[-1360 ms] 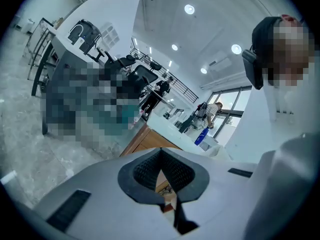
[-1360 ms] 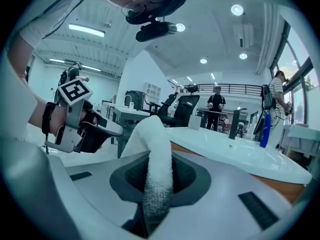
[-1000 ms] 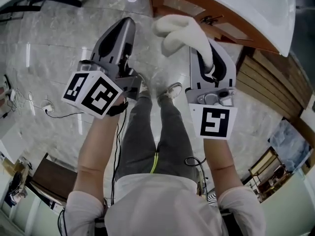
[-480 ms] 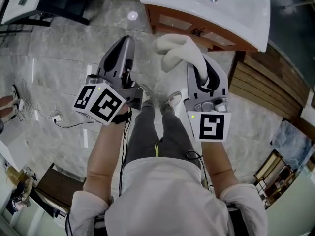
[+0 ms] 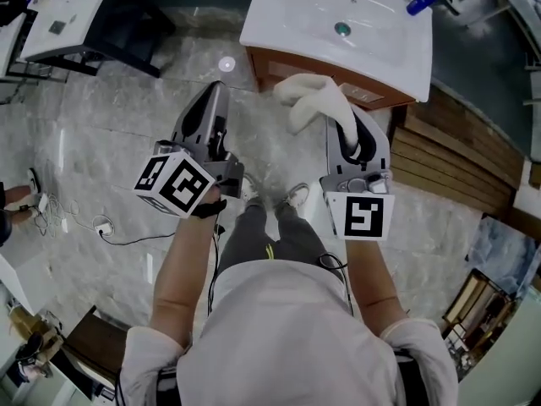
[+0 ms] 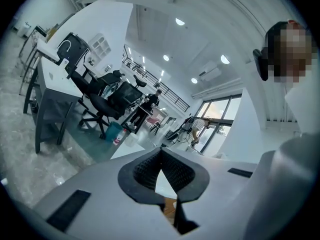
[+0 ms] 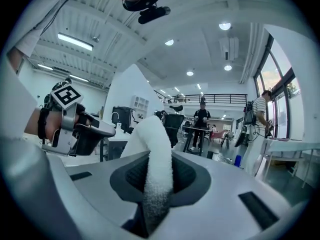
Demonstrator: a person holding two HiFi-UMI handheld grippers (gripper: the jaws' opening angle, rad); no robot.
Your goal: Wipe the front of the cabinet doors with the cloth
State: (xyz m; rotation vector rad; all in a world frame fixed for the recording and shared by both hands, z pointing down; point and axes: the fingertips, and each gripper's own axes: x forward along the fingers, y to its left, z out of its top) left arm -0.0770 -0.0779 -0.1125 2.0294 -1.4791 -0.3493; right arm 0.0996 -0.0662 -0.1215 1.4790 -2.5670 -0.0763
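Person's standing w/ both tongs held up in front. Right gripper (image 7: pixel 158 176) is clamped on the white cloth (image 5: pixel 309 98), which sticks up btw the pads and flops over past the tip. Left gripper (image 6: pixel 160 159) is pinched together at the tips, nothing in it. From the head view the cloth hangs in the air near the brown front of the cabinet (image 5: pixel 286 64), and afaict it's not touching it. A white sink top (image 5: pixel 372 57) sits on the cabinet, w/ grey marble-look floor (image 5: pixel 101 142) all around.
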